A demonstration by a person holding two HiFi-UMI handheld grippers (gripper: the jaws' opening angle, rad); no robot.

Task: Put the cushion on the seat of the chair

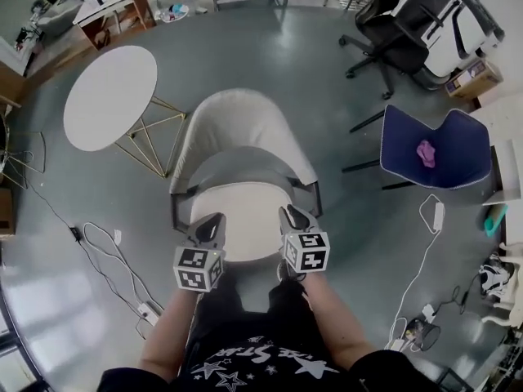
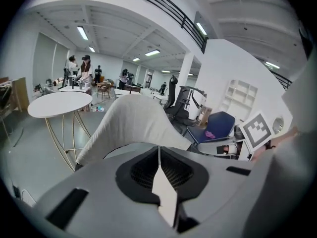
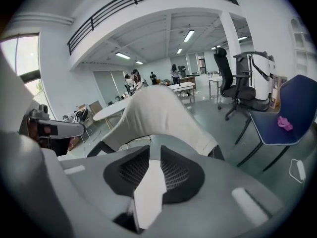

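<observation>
The chair [image 1: 241, 129] has a pale curved backrest, and a round cream cushion [image 1: 245, 211] lies flat on its seat. Both grippers hover over the cushion's near edge. My left gripper [image 1: 212, 225] is at its left front and my right gripper [image 1: 291, 217] at its right front. In the left gripper view the left gripper [image 2: 159, 153] has its pads met at the tips, with the backrest [image 2: 133, 123] ahead. In the right gripper view the right gripper [image 3: 150, 153] shows a narrow slit between its pads, gripping nothing, and the backrest [image 3: 158, 115] lies beyond.
A round white table [image 1: 110, 96] on gold legs stands left of the chair. A blue chair [image 1: 437, 149] with a pink object [image 1: 426, 152] is at the right, a black office chair [image 1: 392, 31] behind it. Cables [image 1: 106, 251] trail on the floor at both sides.
</observation>
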